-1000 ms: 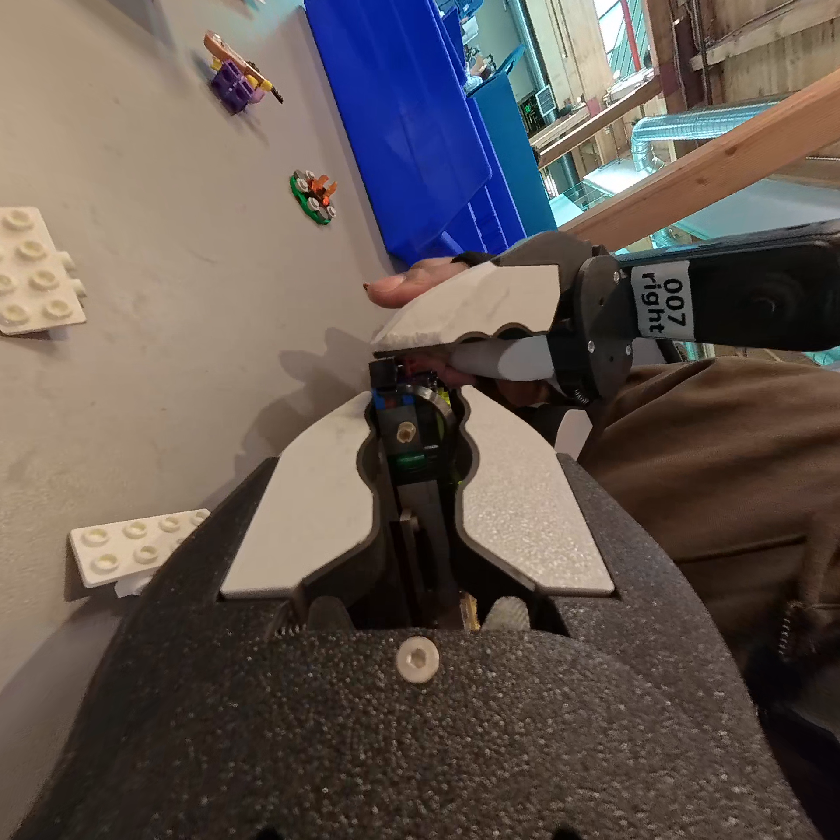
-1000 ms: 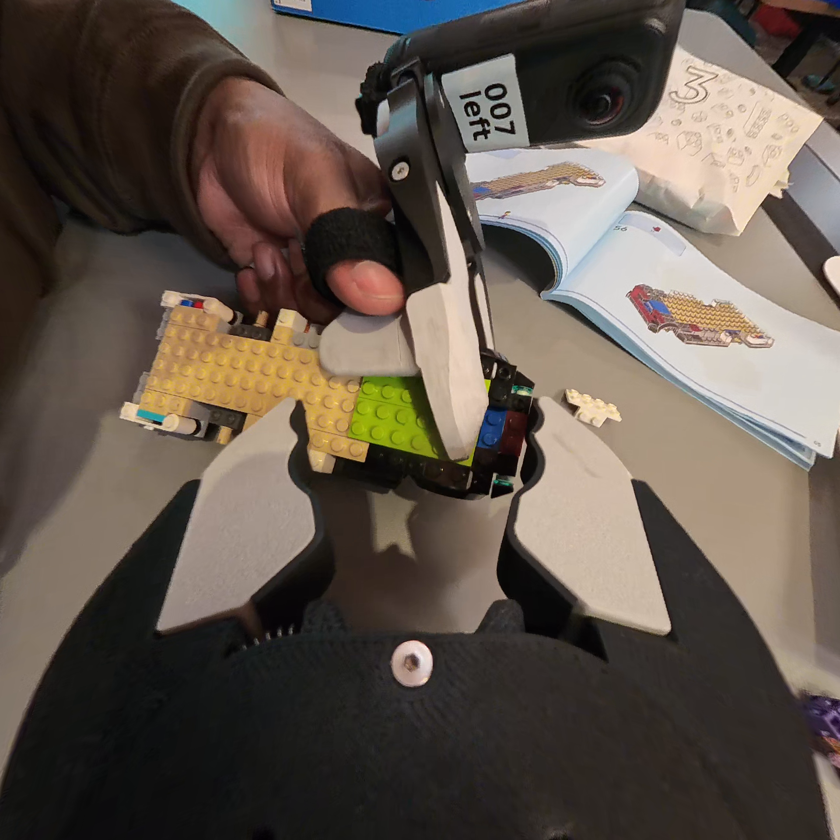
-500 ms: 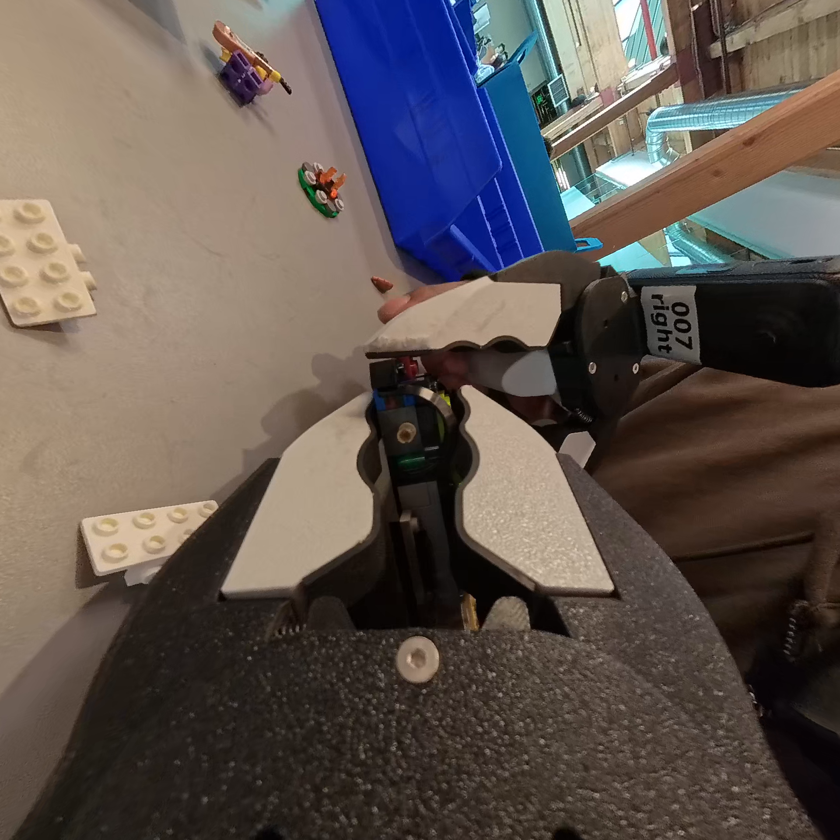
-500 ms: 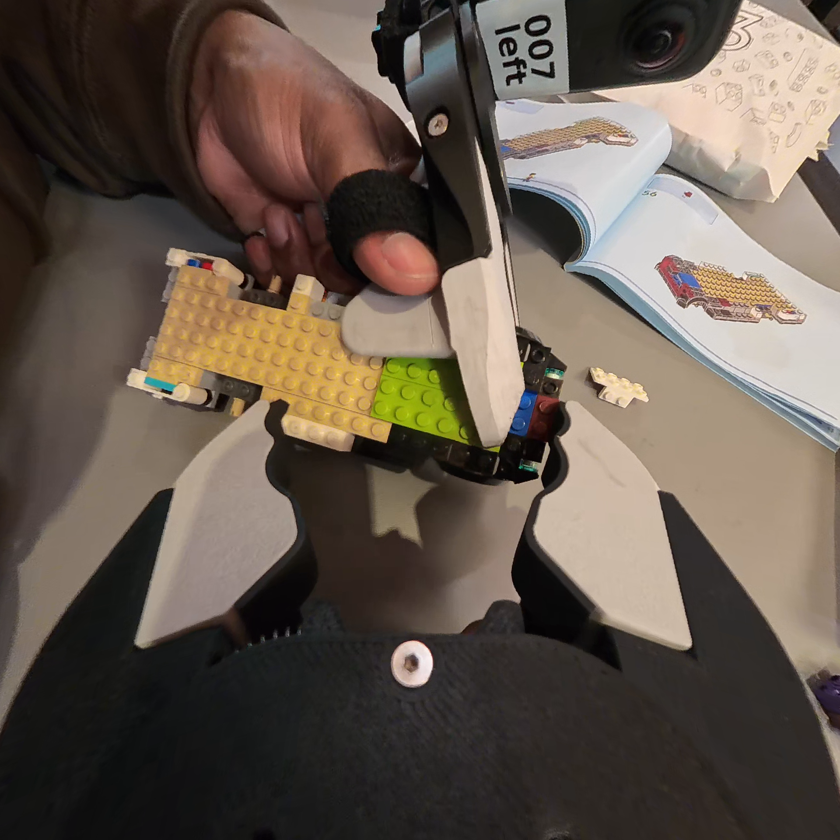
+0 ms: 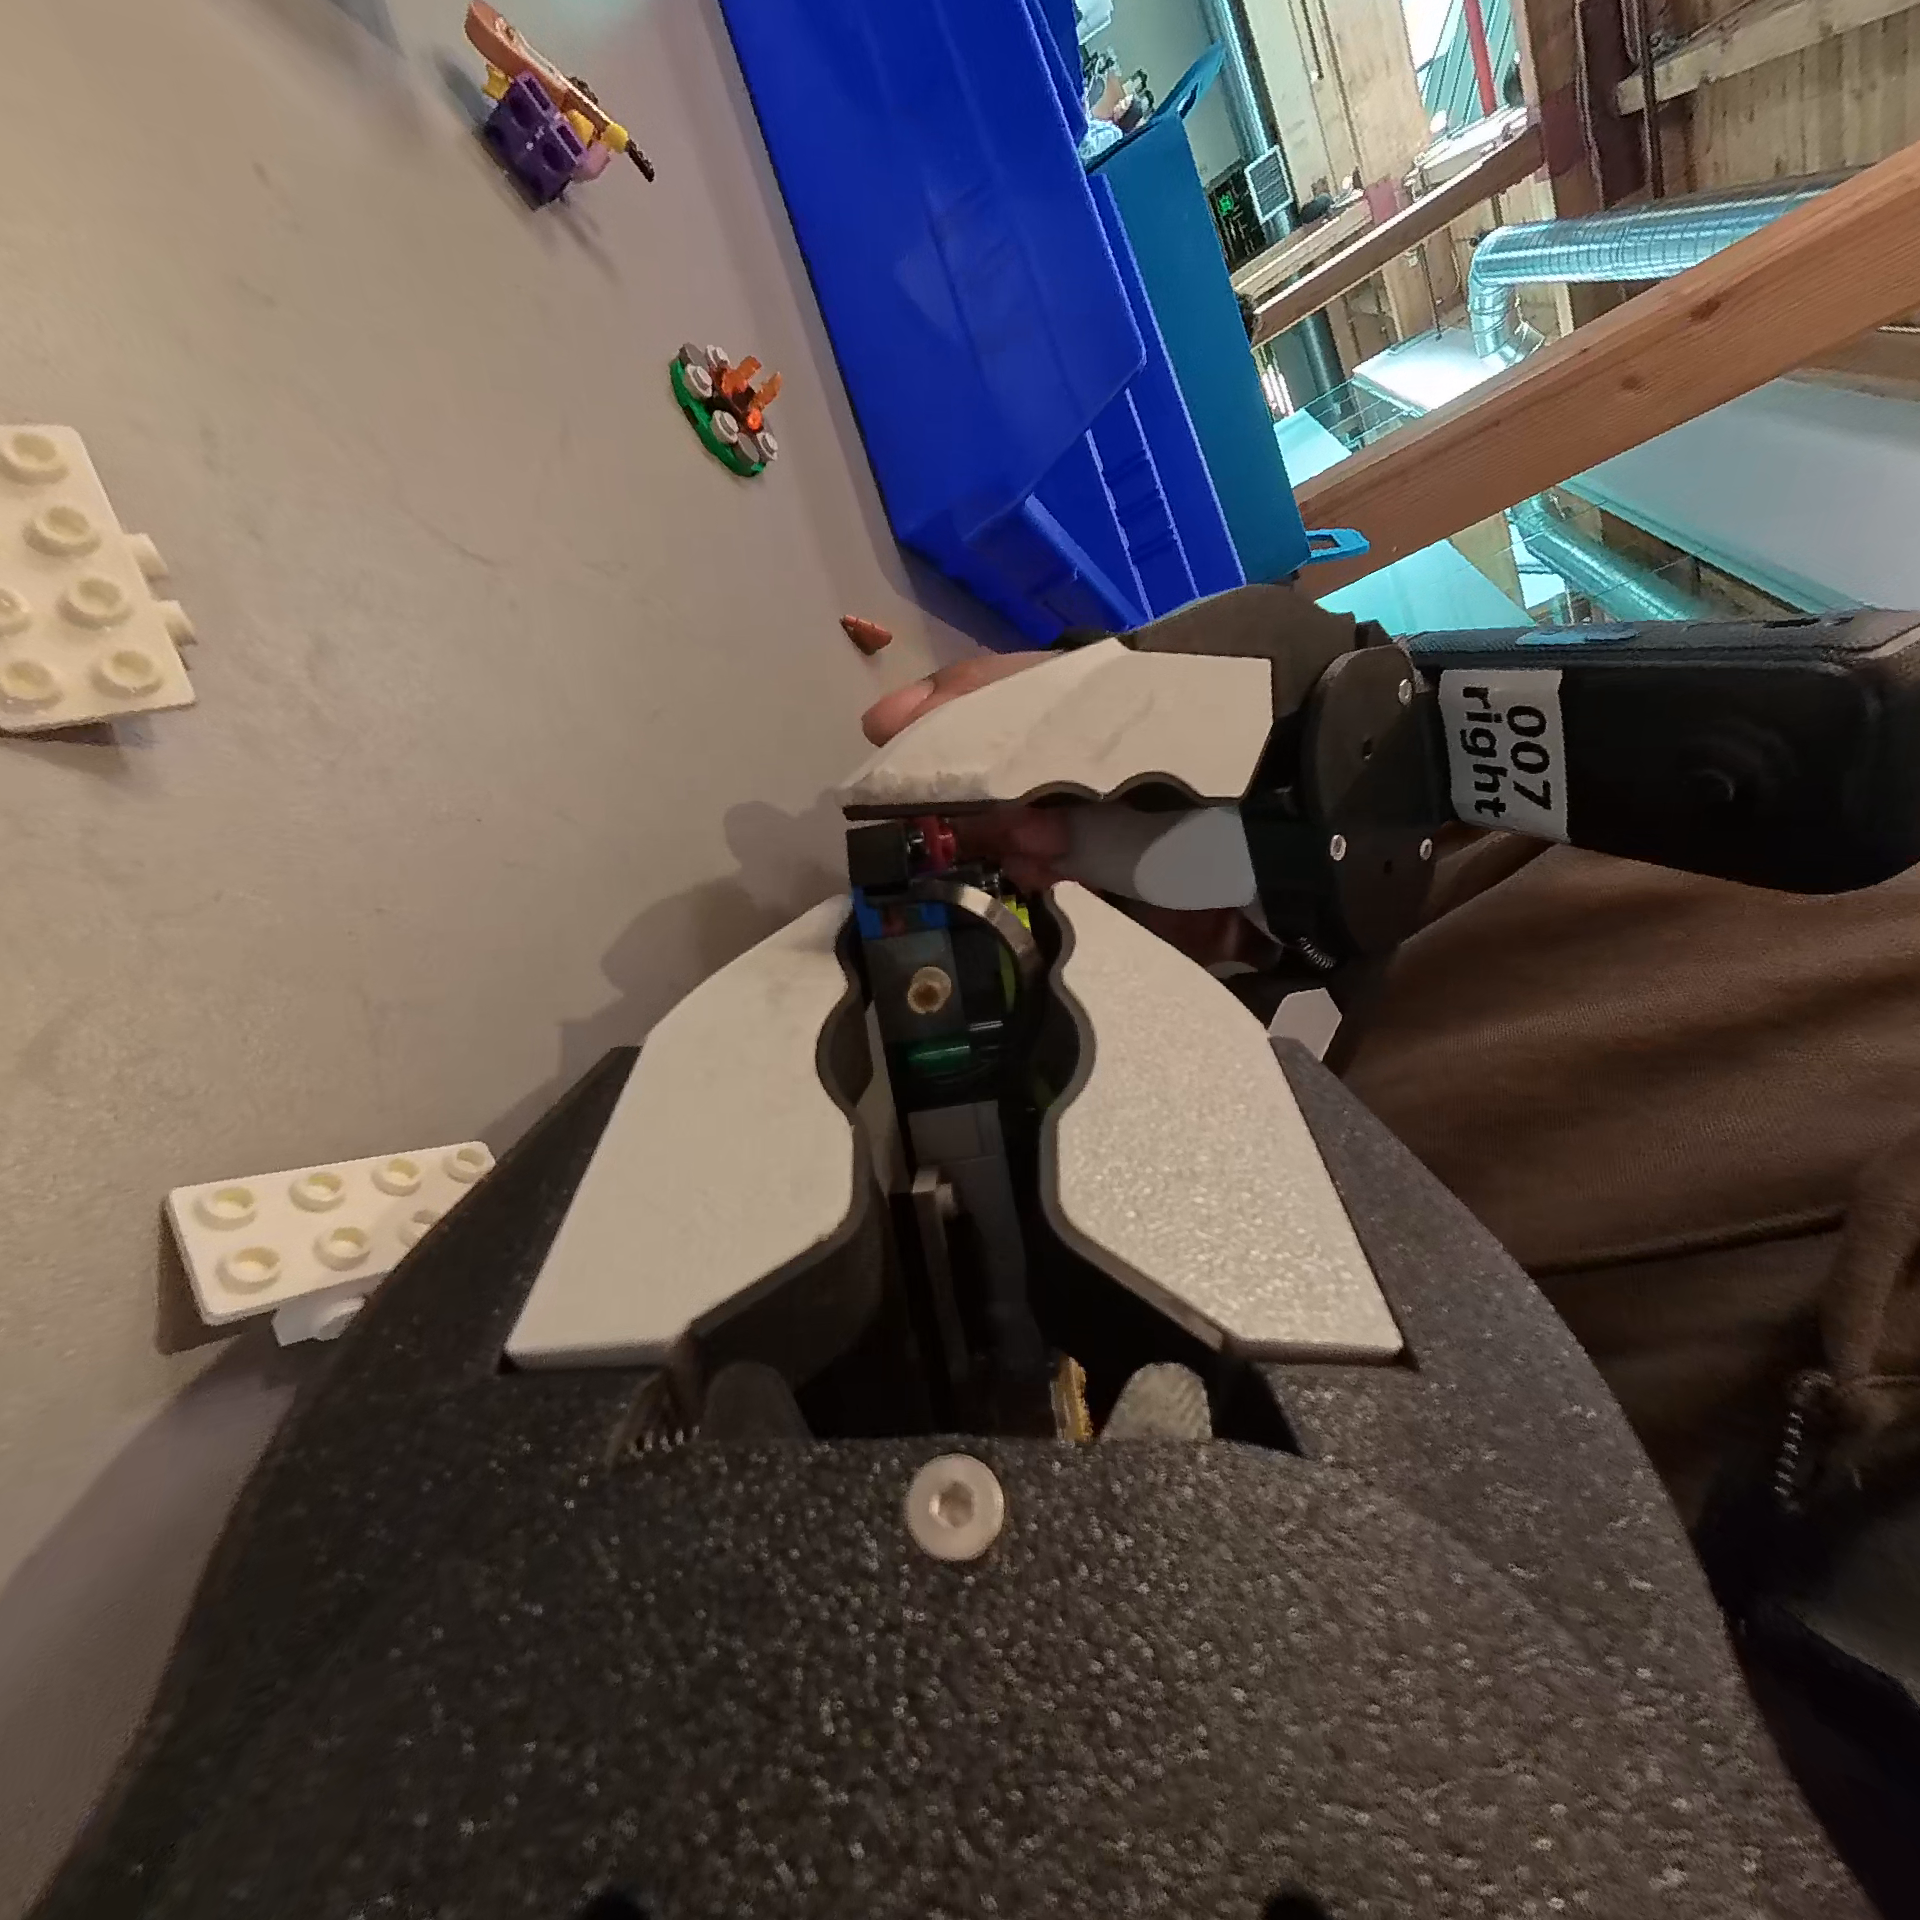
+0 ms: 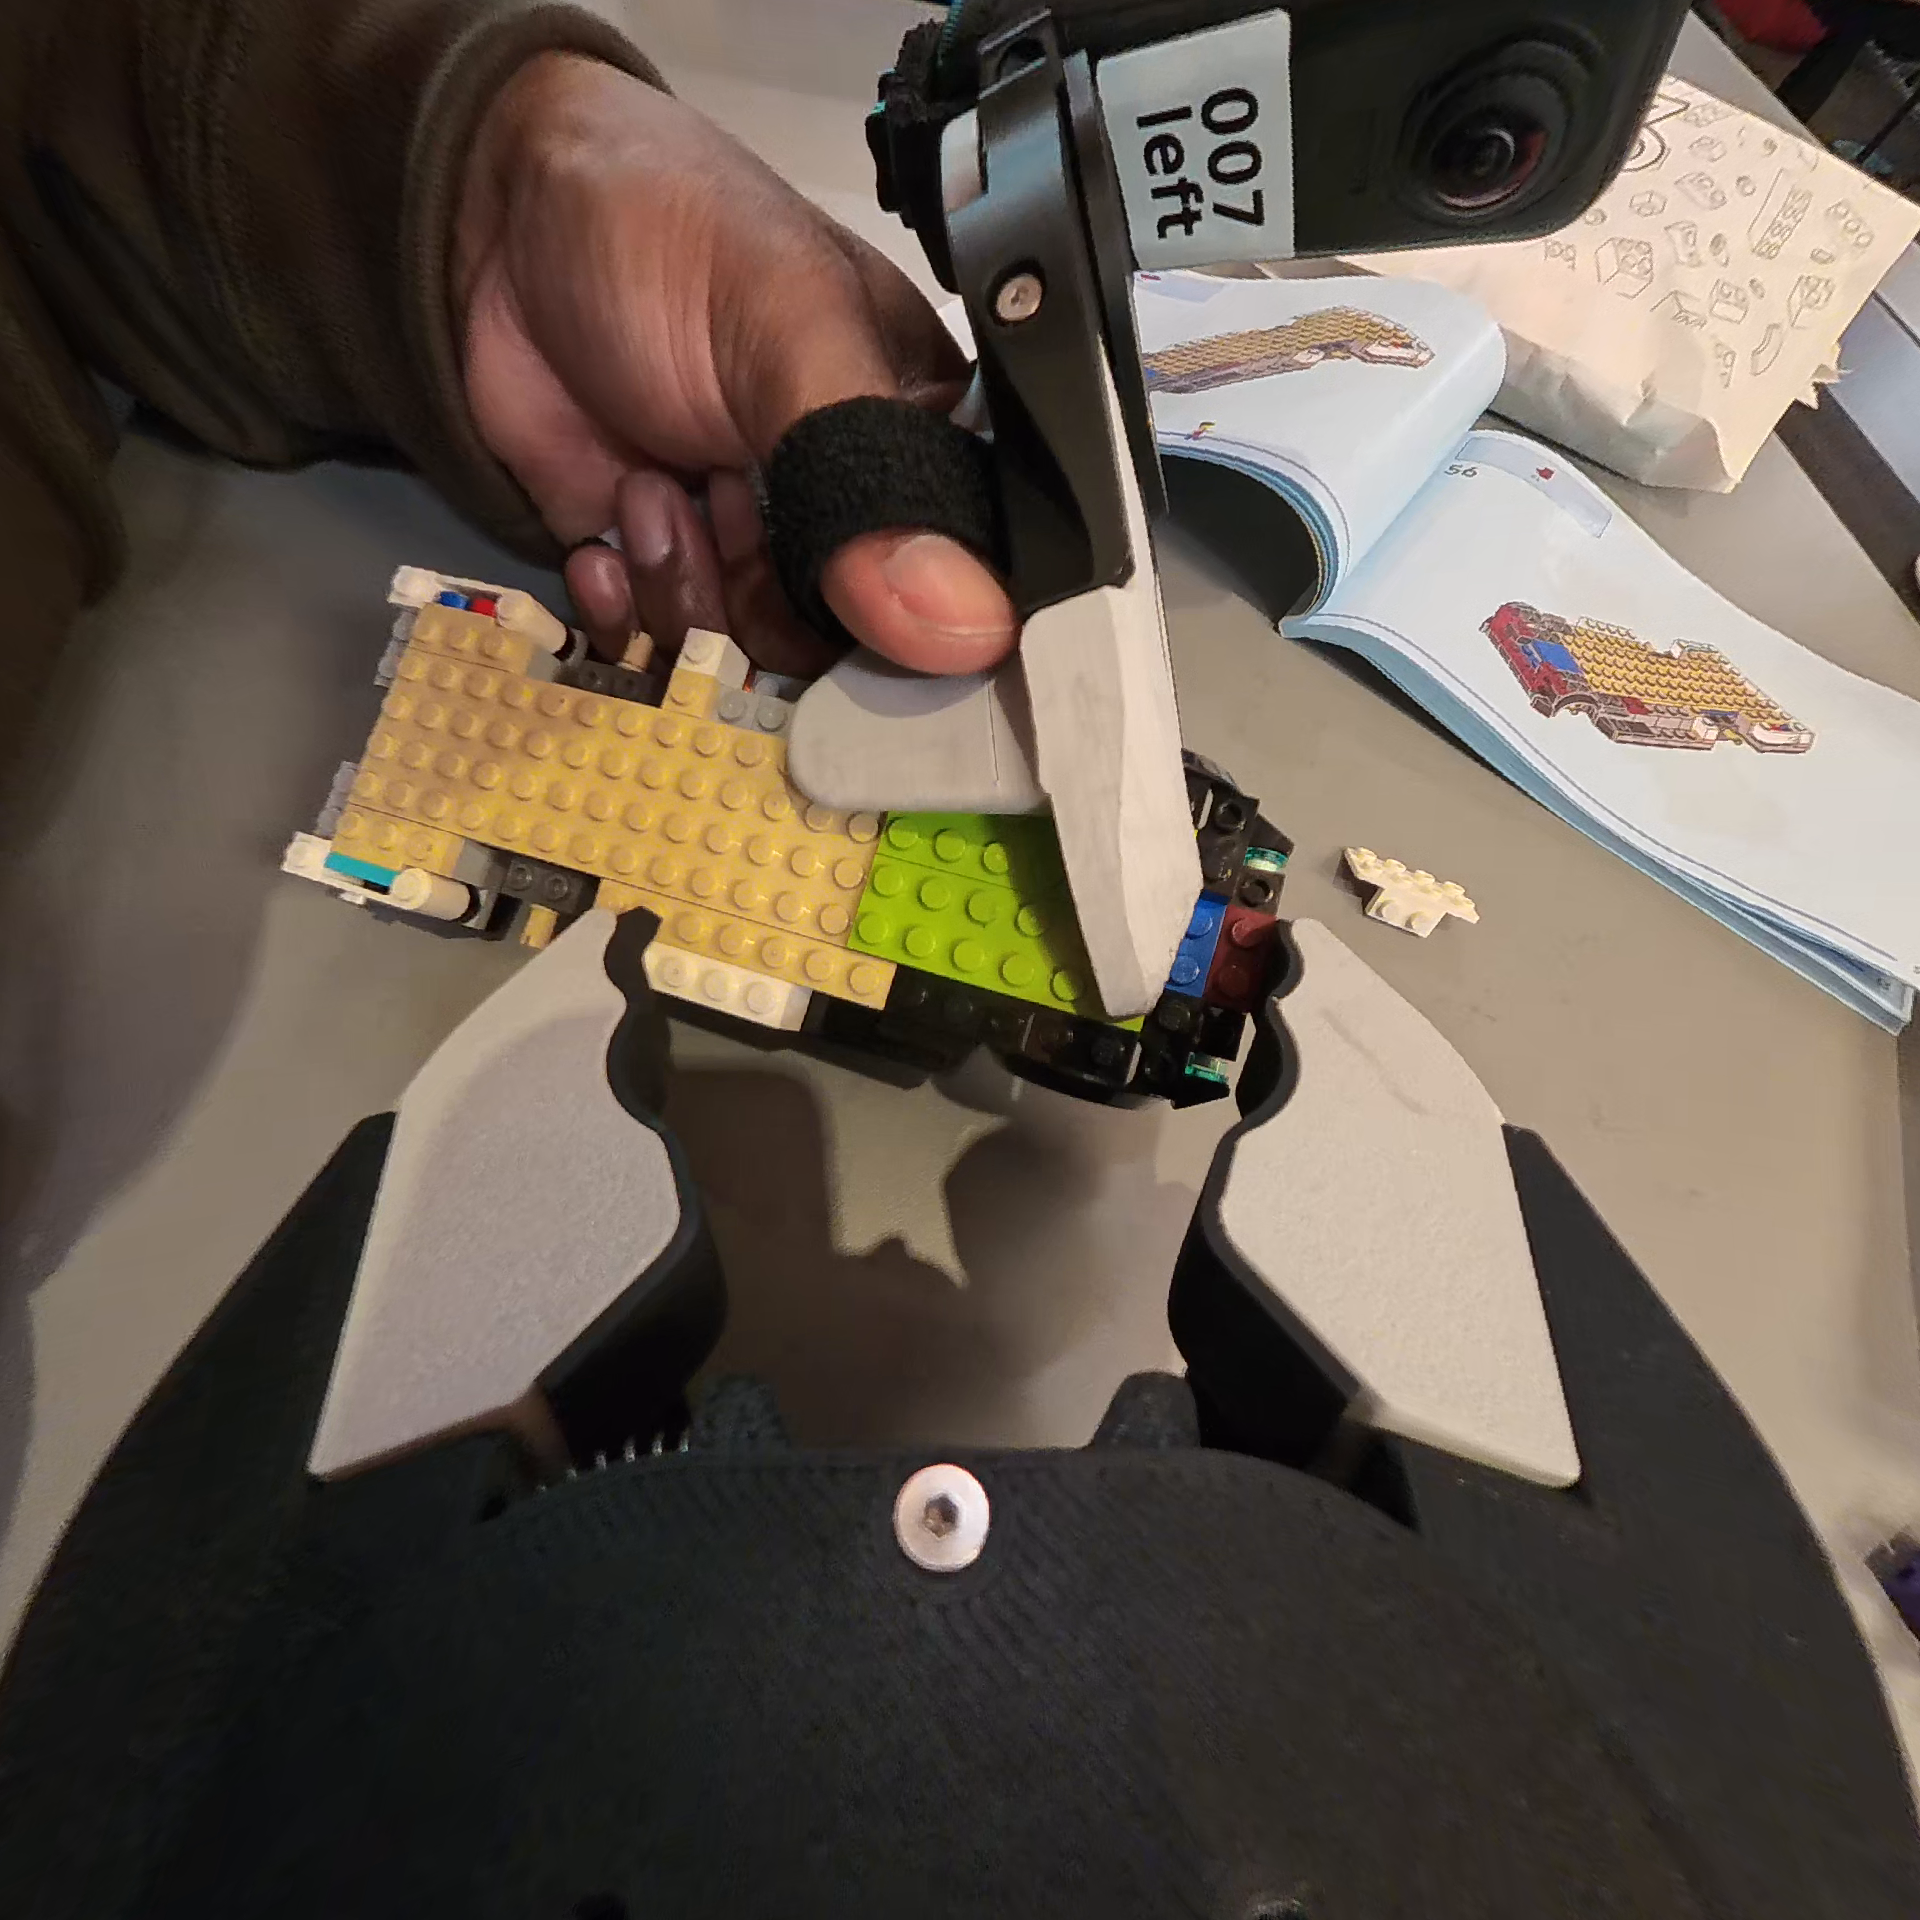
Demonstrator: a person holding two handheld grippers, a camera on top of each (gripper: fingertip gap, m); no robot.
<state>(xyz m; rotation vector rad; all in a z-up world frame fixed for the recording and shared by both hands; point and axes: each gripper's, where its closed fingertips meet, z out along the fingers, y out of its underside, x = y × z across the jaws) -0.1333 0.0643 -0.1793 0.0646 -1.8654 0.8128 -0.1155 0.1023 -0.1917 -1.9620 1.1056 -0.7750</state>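
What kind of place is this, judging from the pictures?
Probably a workshop or industrial hall with a brick-building table. Beyond the grey table are stacked blue bins, a metal duct and wooden beams. A half-built brick model and an open instruction booklet lie on the table.

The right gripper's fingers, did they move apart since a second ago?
Yes. The right gripper fingers spread wider, now straddling the brick model from white brick to dark red end; the left gripper holds it.
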